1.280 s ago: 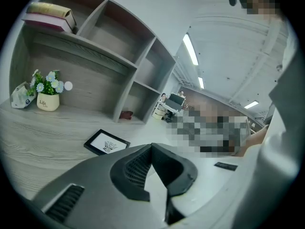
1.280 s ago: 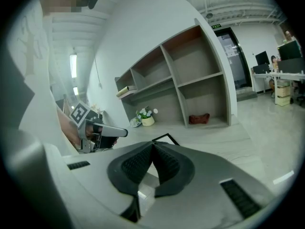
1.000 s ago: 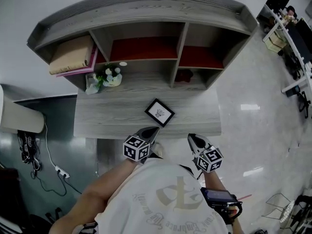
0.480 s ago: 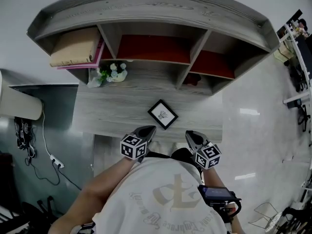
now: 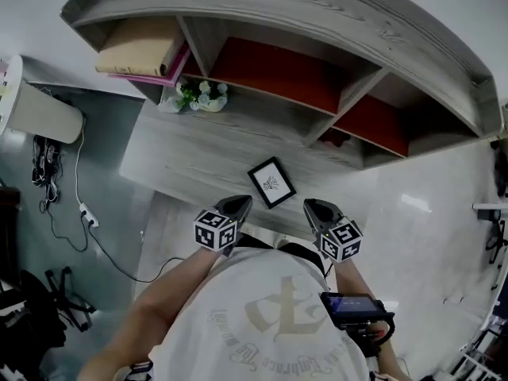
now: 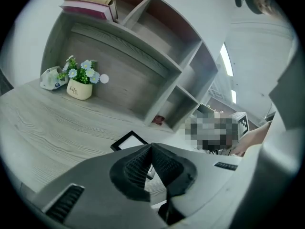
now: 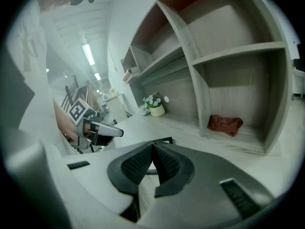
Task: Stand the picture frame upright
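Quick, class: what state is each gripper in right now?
Left gripper: closed, holding nothing.
Right gripper: closed, holding nothing.

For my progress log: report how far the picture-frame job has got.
Done: nothing; the picture frame lies flat on the desk. In hand: left gripper and right gripper hover near it, jaws shut, empty. Left: grip the frame and stand it upright.
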Tool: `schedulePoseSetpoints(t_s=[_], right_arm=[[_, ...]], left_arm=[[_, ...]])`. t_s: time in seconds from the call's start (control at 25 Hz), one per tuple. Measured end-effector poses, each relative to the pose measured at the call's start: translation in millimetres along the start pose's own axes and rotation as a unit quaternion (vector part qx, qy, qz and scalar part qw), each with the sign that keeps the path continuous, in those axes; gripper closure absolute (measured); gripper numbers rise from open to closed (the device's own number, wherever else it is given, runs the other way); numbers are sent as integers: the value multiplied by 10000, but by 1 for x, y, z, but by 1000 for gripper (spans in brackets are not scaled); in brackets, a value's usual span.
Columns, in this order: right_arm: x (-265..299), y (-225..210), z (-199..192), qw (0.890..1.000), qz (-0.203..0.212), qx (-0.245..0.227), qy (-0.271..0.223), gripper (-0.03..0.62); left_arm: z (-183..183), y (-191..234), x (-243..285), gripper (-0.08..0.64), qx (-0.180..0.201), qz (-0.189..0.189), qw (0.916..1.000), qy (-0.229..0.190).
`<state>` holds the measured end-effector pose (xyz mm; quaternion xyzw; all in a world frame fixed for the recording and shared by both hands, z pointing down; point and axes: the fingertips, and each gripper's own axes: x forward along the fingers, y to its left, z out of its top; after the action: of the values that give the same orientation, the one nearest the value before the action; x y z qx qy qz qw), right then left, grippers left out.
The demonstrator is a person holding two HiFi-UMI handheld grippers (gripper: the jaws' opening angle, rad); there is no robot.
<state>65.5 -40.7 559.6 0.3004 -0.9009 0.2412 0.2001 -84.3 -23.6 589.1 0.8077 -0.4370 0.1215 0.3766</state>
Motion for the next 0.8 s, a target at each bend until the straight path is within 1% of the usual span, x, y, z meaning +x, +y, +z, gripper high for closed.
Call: schedulePoseSetpoints(t_s=[0.12,0.24,0.4,0.52,0.6,0.68,0.8], right_arm=[[16,-8,1,9993,293,-151,175,586],[30,-13,-2,9973,553,-274,400,586],[49,-18,-9,9932,844,-312,733,586],[62,-25,-16,9901,876,-341,1039,586],[69,-32,-20,9875,848,-380,1276,586],[75,-37,-24,9847,833,-379,1481,586],[86,-44,-27,9820,815,-373,1664,586]], left_arm=[[-3,7,6,557,-265,271,9993,-44],[-8,8,10,557,-484,428,9979,-68],[-24,12,16,557,-696,688,9952,82],[-35,27,22,557,-811,1112,9898,363],[-40,35,26,557,-924,1332,9856,478],[-45,37,30,557,-1059,1438,9825,522],[-47,39,39,557,-1256,1442,9803,497]])
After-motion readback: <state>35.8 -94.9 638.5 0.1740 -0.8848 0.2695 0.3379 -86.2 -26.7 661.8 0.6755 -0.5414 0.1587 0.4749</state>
